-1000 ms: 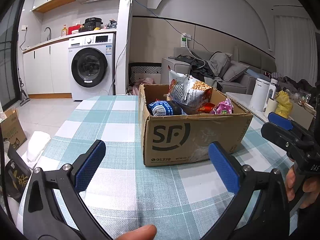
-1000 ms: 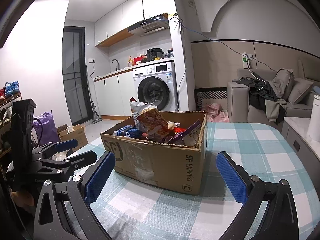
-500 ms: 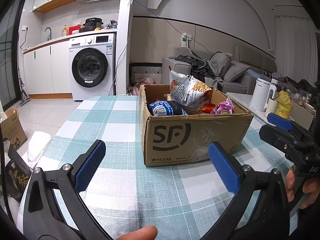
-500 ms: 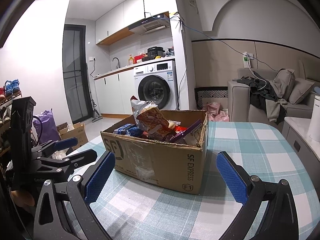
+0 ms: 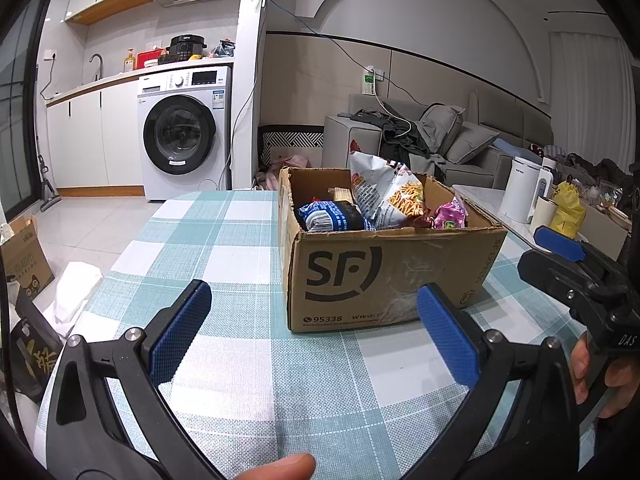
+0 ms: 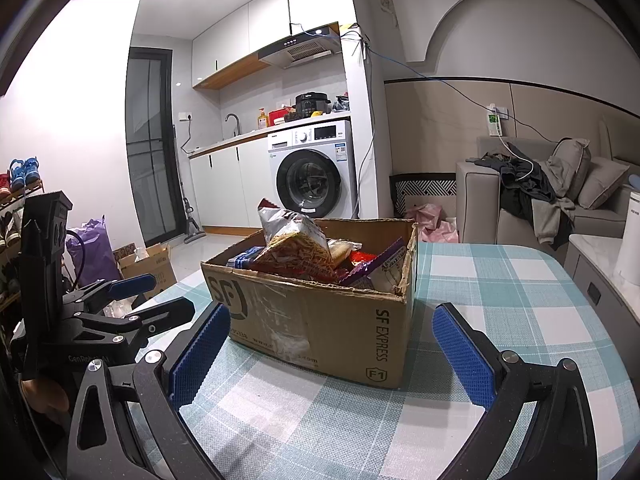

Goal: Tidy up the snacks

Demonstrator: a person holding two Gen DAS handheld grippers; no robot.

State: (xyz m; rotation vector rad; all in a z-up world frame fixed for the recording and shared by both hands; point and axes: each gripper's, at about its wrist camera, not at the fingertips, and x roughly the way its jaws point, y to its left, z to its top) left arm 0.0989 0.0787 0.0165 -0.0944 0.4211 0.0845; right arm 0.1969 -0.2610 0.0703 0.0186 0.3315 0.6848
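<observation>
Snacks [image 5: 384, 200] all sit inside the cardboard box [image 5: 392, 276] on the table [image 5: 224, 240]; none visible outside it. I hold left tongs [image 5: 312, 320] and right tongs [image 6: 328, 348] just short of the box, both wide open, empty. Fits packing finished or unpacking pending.

Bare checked table [image 5: 224, 248] lies open left of the cardboard box [image 5: 384, 276]; the tall chip bag [image 5: 384, 196] rises above its open top, crowding entry.
</observation>
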